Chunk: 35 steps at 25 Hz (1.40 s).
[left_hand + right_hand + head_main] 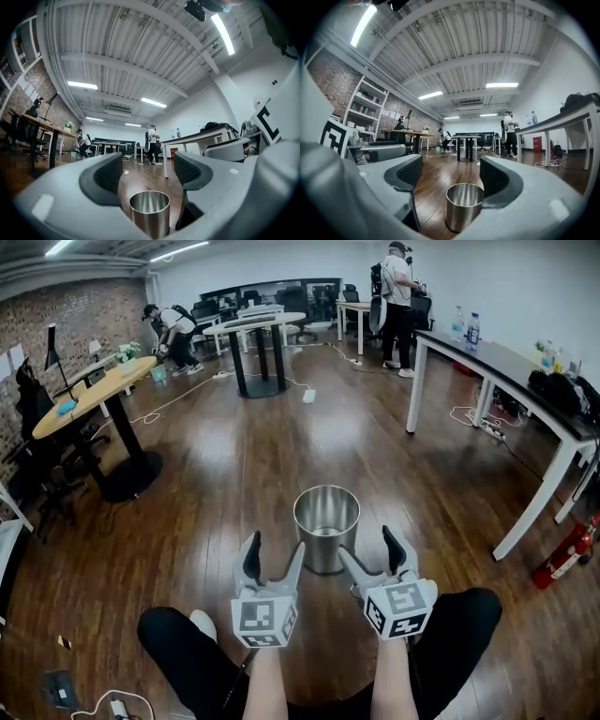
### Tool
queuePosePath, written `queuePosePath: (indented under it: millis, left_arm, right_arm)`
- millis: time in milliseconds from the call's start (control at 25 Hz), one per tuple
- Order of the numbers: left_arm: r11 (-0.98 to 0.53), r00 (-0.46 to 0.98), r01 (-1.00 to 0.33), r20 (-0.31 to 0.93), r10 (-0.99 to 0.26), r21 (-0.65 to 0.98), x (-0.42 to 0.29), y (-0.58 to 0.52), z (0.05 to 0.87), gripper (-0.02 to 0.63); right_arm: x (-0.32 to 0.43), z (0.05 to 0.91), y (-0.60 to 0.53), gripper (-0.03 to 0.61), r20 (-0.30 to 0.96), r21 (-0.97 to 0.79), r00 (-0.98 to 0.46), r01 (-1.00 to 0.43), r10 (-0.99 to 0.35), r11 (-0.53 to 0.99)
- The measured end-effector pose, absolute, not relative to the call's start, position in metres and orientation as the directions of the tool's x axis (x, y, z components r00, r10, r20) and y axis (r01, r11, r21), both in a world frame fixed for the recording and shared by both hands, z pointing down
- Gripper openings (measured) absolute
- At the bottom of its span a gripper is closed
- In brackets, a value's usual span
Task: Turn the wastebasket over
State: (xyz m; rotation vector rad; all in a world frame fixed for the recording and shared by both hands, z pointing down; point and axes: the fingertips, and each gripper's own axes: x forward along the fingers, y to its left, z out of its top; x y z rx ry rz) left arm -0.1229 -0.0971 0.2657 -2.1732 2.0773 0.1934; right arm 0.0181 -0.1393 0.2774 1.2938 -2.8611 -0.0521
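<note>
Held left gripper (275, 555) and right gripper (369, 547) wide, empty, near shiny round steel wastebasket (326, 526); saw ribbing on black pads (108, 174) only in gripper views.

The wastebasket (326, 527) is a plain cylinder of brushed, shiny metal, standing upright on dark wooden floor (234, 465) boards with its open mouth facing up. It sits just below the centre of the head view, its inside empty.
</note>
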Motion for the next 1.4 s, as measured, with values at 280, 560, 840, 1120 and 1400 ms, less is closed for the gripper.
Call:
queuePosePath:
  millis: [280, 560, 840, 1120, 1400]
  left_arm:
    - [-0.053, 0.052, -0.999, -0.178, -0.983, 0.002, -0.162, -0.171, 0.271, 0.359]
    - [-0.074, 0.067, -0.996, -0.16, -0.985, 0.039, -0.189, -0.238, 0.294, 0.353]
    - [-0.026, 0.023, -0.997, -0.054, -0.998, 0.069, -0.222, -0.287, 0.355, 0.344]
    - [0.068, -0.057, -0.983, 0.068, -0.996, 0.168, -0.271, -0.3, 0.427, 0.344]
    - [0.094, -0.068, -0.978, 0.143, -0.987, 0.188, -0.286, -0.298, 0.472, 0.344]
  right_arm:
    - [-0.021, 0.286, -0.209, 0.371, 0.007, 0.066, -0.68, -0.731, -0.733, 0.679]
    - [-0.047, 0.317, -0.271, 0.371, 0.091, 0.087, -0.693, -0.71, -0.715, 0.699]
    - [-0.079, 0.379, -0.315, 0.37, 0.22, 0.045, -0.721, -0.666, -0.657, 0.745]
    - [-0.137, 0.487, -0.324, 0.356, 0.481, 0.063, -0.707, -0.562, -0.519, 0.824]
    - [-0.196, 0.553, -0.322, 0.356, 0.686, 0.152, -0.604, -0.426, -0.406, 0.892]
